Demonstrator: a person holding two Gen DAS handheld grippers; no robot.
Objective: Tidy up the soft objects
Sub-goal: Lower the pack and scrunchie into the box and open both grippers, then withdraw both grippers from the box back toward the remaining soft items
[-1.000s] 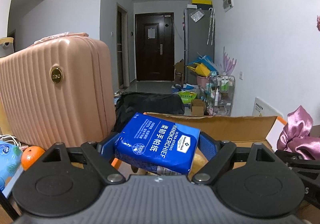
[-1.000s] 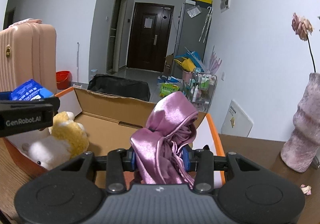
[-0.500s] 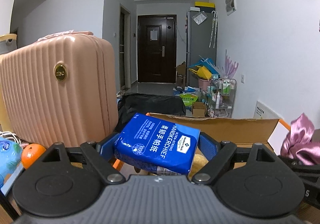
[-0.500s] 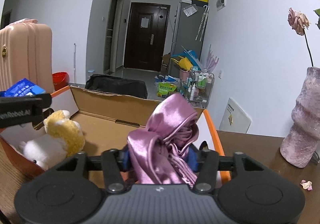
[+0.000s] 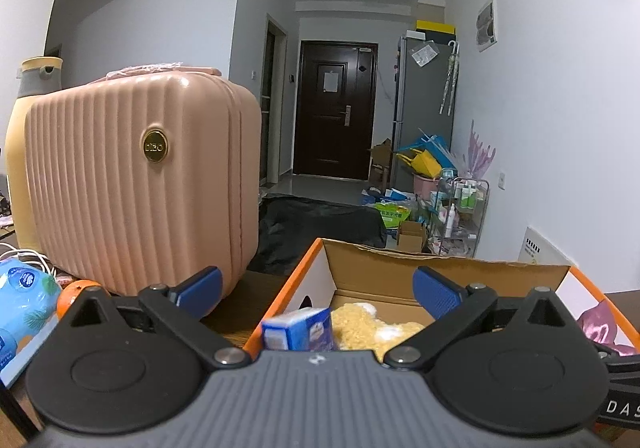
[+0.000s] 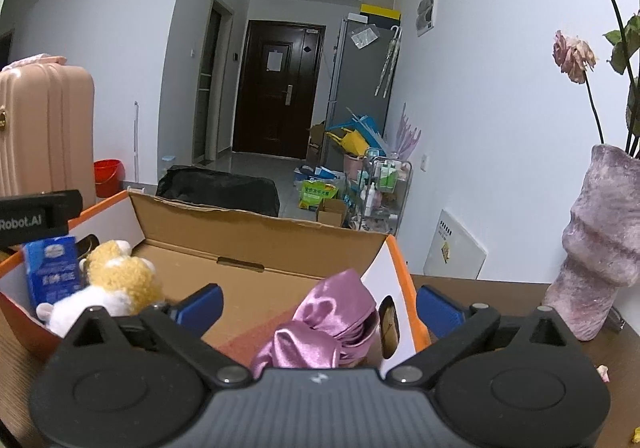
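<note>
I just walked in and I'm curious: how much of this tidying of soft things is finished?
Three soft items already sit in the cardboard box: the blue tissue pack, the plush toy and the pink satin cloth. Nothing is in hand: the left gripper and right gripper are both open. Possibly left: a light-blue soft pack outside the box, beside the pink suitcase.

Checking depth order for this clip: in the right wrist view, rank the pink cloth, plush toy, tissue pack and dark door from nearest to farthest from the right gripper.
From the right gripper:
1. Pink cloth, between the open jaws.
2. Plush toy, left in the box.
3. Tissue pack, box's far left.
4. Dark door, hallway end.
</note>
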